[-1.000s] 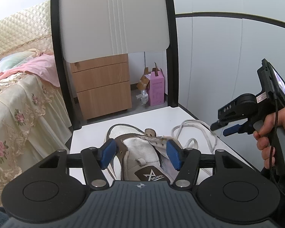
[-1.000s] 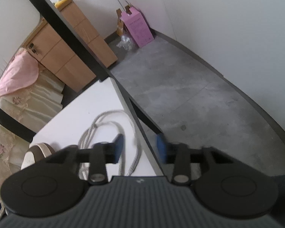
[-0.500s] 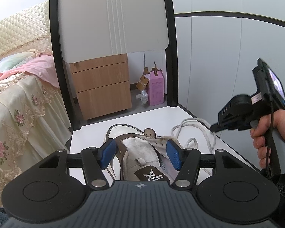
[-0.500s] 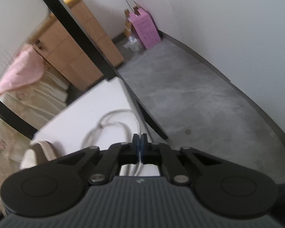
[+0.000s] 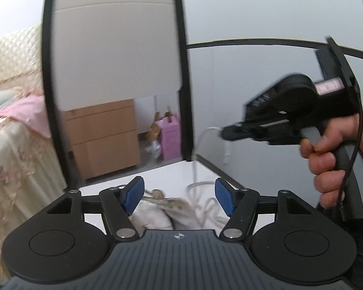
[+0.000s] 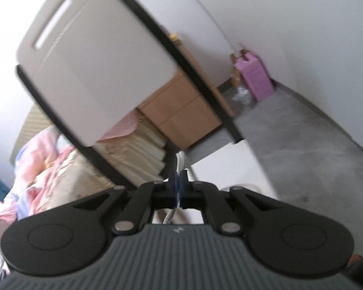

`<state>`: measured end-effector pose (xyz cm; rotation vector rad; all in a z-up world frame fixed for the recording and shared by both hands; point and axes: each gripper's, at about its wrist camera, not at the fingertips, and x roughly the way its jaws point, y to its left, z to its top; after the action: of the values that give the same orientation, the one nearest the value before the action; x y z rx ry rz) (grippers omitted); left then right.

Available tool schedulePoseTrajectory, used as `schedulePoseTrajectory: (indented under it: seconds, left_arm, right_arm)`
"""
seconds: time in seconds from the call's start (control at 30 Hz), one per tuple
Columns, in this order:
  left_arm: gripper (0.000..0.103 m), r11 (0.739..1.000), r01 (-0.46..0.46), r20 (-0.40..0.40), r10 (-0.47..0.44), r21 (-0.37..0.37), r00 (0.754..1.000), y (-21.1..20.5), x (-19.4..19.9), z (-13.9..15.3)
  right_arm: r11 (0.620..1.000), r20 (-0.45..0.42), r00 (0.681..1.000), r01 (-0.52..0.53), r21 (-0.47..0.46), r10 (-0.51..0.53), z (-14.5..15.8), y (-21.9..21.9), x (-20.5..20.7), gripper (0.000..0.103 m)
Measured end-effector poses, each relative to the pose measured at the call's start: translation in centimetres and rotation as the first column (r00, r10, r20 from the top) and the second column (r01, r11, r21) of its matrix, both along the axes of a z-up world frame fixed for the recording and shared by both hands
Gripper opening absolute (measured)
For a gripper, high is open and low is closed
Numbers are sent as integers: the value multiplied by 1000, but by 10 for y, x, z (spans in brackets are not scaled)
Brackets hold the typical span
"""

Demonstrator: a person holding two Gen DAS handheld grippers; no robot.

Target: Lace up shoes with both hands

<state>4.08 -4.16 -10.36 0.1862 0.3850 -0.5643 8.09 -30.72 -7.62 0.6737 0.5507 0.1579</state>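
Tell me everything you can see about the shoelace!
The shoelace is a pale, whitish-grey cord that looks braided. The right gripper is shut on it, with a short piece poking out ahead of the blue pads and another piece trailing back beneath them. In the left wrist view it hangs from the raised gripper in a long strand down to loose loops lying on the white table, beside the white shoe. The picture is too blurred to show whether it passes through any eyelets.

no readable text, pink label on the right tool (image 5: 328, 87) too blurred to read
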Motion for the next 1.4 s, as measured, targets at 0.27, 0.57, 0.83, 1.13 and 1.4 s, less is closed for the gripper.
schedulePoseTrajectory:
  seconds: [0.27,0.57,0.83,1.13,1.4]
  left_arm:
    - [48,995,30,56,-36,100,998,-15,-10,-8]
    - [3,991,43,28,-47,125,998,-14,-6,-11]
    - [3,994,28,16,-30,105,999,-11,-3,-11]
    - [3,994,18,17,-20,110,1000,-10,-6,-10]
    - [3,993,12,16,-14,117,1000,-10,-8,-10]
  right_arm:
    - [988,7,989,-144,-46,145,8,39,-7,2]
    - [982,7,982,-188,-28,188,9,47,-9,4]
    - [974,-6,979,-200,105,202,0,37,-7,39]
    - [904,-67,959,-235,358,276,-24,25,3,28]
    - [883,-87,945,-259,391,315,-28,27,5,19]
